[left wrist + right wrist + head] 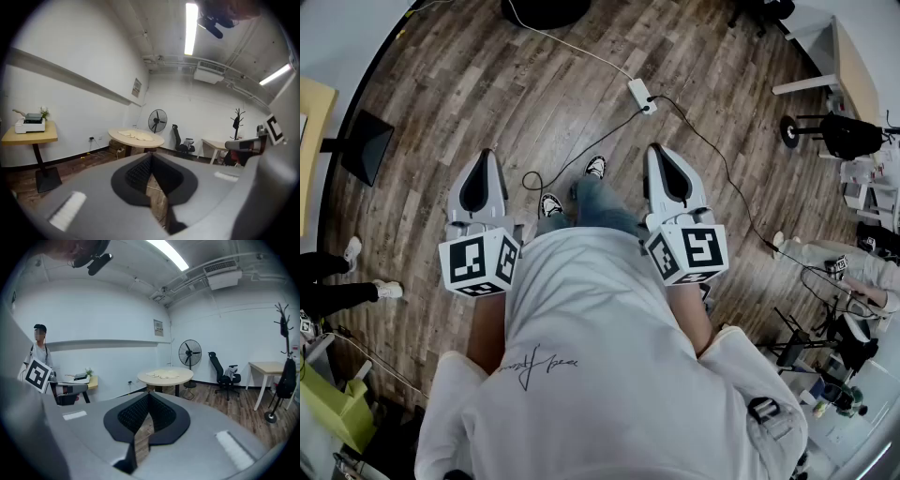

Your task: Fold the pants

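Note:
The light-coloured pants [133, 135] lie crumpled on a round wooden table [155, 142] far across the room, also seen in the right gripper view as the pants [164, 375] on the table [161, 380]. In the head view I stand on the wood floor, well away from that table, which is out of that view. My left gripper [485, 155] and right gripper [656, 150] are held out level at waist height, side by side. Both are shut with nothing between the jaws, as the left gripper [151, 155] and right gripper [149, 394] views confirm.
A standing fan [189, 353] and an office chair [220, 369] stand behind the round table. A side table with a printer [29, 133] is at the left wall. A power strip [640, 95] and cables lie on the floor ahead. A person [40, 348] stands at left.

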A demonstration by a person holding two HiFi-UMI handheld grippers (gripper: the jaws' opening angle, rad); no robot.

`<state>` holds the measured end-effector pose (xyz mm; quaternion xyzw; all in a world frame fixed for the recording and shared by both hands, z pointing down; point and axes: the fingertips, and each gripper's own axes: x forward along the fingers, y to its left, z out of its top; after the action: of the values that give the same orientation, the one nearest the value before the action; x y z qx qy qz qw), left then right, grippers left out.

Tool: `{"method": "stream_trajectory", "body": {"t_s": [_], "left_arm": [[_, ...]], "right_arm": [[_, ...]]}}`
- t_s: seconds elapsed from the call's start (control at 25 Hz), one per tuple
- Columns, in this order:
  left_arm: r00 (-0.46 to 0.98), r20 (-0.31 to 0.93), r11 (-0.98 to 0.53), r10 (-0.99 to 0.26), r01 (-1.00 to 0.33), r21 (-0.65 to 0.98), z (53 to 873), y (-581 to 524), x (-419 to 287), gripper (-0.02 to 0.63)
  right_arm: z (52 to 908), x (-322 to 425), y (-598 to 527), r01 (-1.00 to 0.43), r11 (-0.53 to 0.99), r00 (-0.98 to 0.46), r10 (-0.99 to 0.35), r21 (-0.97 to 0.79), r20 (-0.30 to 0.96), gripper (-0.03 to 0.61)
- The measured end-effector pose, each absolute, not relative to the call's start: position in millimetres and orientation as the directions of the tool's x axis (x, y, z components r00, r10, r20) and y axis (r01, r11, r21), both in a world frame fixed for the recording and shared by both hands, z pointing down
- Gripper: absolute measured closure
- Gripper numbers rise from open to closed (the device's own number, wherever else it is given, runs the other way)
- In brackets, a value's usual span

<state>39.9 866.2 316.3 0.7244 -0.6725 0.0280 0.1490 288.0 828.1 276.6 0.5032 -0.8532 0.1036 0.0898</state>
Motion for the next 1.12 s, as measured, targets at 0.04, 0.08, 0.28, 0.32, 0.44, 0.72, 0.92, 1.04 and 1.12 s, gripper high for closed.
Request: {"method": "stream_trajectory", "body": {"t_s": [0.04,0.08,0.28,0.32,0.44,0.72,0.92,1.04,1.12], "left_arm": [[0.093,0.245,-0.048,-0.965,-0.982,0.181,317.5,865.1,41.1,0.588],[0.092,0.249,-0.046,-0.964,-0.982,0.183,318.7,863.8,42.5,0.589],[0.103,0.279,-0.056,-0.955,-0.984,0.169,321.3,851.2,52.8,0.591],[0.103,0.284,-0.057,-0.953,-0.985,0.165,321.5,846.9,53.6,0.591],[0.097,0.296,-0.048,-0.950,-0.985,0.169,323.2,830.6,53.6,0.591],[0.097,0.322,-0.062,-0.942,-0.991,0.116,321.0,772.7,69.6,0.591],[0.089,0.353,-0.054,-0.931,-0.993,0.107,324.0,715.4,76.2,0.591],[0.088,0.352,-0.054,-0.932,-0.993,0.105,322.1,680.3,80.8,0.591],[0.081,0.348,-0.048,-0.934,-0.993,0.103,321.3,659.6,85.0,0.591]], "right_arm": [[276.4,288.4,826.9,-0.876,0.475,-0.480,-0.838,-0.086,0.258,0.580],[276.4,289.2,825.6,-0.874,0.477,-0.482,-0.837,-0.086,0.259,0.580],[280.5,299.8,808.3,-0.879,0.467,-0.475,-0.839,-0.099,0.265,0.580],[281.1,300.6,801.6,-0.879,0.465,-0.476,-0.840,-0.108,0.261,0.580],[282.1,300.5,777.9,-0.874,0.461,-0.486,-0.839,-0.153,0.244,0.580],[289.3,308.6,713.3,-0.858,0.477,-0.511,-0.827,-0.189,0.234,0.580],[293.3,318.7,641.6,-0.879,0.432,-0.472,-0.849,-0.204,0.236,0.580],[296.6,321.2,606.4,-0.879,0.426,-0.470,-0.849,-0.214,0.241,0.581],[300.3,321.8,586.6,-0.871,0.441,-0.487,-0.837,-0.218,0.249,0.581]]}}
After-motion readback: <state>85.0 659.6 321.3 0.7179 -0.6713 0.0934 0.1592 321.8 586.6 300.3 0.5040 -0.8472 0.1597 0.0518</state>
